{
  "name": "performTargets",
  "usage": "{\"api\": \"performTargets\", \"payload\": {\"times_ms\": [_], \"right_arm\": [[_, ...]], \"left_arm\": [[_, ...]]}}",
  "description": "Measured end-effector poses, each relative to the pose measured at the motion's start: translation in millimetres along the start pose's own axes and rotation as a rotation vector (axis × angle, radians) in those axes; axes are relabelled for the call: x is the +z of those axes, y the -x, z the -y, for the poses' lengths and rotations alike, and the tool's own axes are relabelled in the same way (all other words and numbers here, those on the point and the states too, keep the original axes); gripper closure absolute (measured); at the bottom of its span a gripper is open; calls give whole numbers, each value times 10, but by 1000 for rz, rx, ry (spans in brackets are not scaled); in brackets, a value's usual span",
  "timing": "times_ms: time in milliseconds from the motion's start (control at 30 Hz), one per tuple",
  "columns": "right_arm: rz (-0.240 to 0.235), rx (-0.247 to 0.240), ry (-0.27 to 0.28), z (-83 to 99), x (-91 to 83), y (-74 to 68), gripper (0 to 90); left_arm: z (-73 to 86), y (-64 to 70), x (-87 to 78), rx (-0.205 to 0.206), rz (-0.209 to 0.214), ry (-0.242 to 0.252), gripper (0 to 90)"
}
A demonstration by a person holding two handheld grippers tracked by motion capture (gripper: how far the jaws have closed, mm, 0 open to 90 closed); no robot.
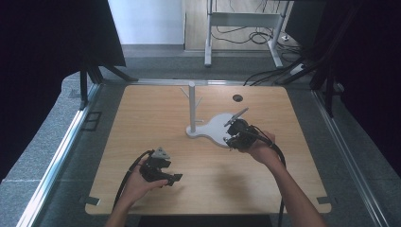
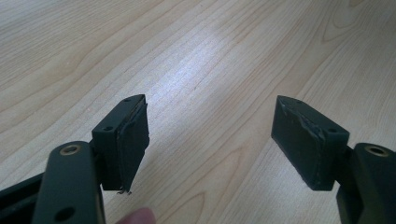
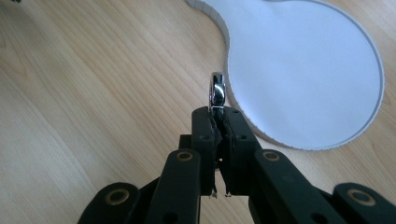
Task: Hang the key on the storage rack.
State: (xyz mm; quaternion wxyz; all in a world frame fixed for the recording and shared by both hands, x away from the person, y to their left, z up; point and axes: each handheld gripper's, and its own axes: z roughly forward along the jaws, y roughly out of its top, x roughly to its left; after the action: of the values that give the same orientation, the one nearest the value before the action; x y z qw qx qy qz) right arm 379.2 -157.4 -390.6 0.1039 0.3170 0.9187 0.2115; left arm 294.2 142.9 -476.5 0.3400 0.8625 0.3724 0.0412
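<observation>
Small shiny silver metal ring: your right gripper pinches it by one edge, just off the white stand base, right of the surface's centre. Treat it as light, rigid and slippery; clamp across the band. Your left gripper stands spread apart, holding nothing, near the front edge.

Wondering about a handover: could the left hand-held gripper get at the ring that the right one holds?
Probably yes: the left hand-held gripper is open, with bare table between it and the ring.
</observation>
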Motion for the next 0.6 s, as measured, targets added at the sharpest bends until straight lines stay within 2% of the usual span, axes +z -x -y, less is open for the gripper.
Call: {"api": "performTargets", "payload": {"times_ms": [600], "right_arm": [[1, 8, 19, -187, 39, 63, 845]], "left_arm": [[0, -5, -1, -4, -1, 1, 281]]}}
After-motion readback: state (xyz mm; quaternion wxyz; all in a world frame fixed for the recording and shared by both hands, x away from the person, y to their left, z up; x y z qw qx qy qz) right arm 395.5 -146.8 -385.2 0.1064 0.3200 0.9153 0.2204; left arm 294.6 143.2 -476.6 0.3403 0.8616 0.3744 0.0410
